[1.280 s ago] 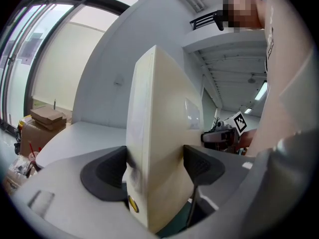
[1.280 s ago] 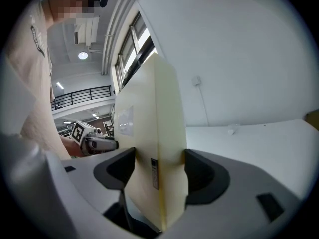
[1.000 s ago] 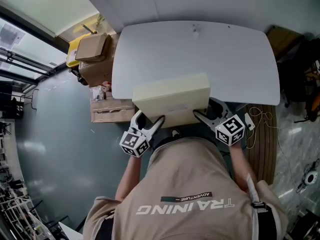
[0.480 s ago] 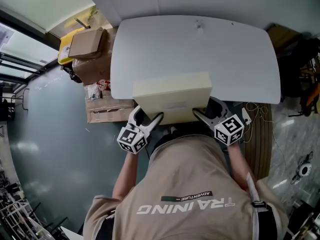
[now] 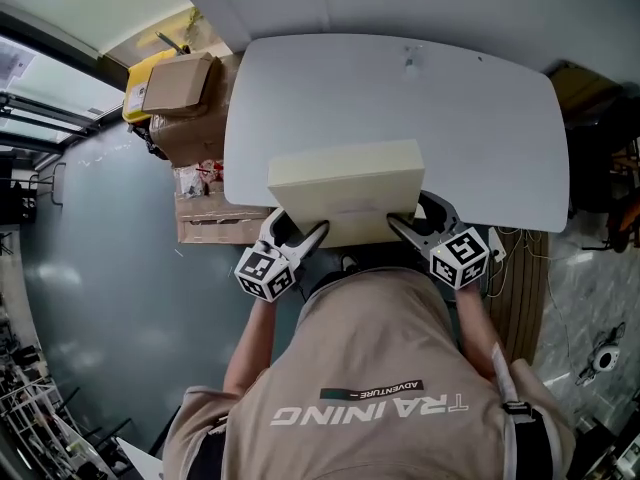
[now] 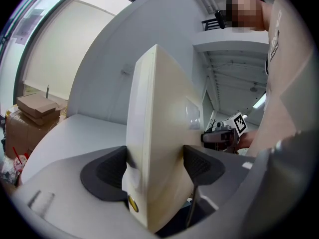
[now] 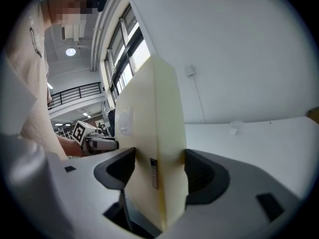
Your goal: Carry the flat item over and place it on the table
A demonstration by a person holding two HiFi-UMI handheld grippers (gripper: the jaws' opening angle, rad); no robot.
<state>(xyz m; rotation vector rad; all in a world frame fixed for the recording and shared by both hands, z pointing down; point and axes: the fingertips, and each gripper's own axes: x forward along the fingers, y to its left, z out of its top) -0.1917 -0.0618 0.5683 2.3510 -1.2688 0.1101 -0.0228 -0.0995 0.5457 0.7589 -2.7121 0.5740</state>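
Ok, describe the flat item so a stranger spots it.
Find the big pale grey table. At its near edge, the left hand-held gripper and right hand-held gripper clamp a flat box. Unlike the brown cardboard boxes beside the table, it is cream.

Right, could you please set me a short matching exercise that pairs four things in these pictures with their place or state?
Things:
1. flat cream box
2. left gripper
3. brown cardboard box
4. table

Descriptions:
A. pale grey top with rounded corners
B. on top of a stack to the left of the table
C. clamped at both near corners
D. shut on the cream box's near left corner

Pairs: 1-C, 2-D, 3-B, 4-A
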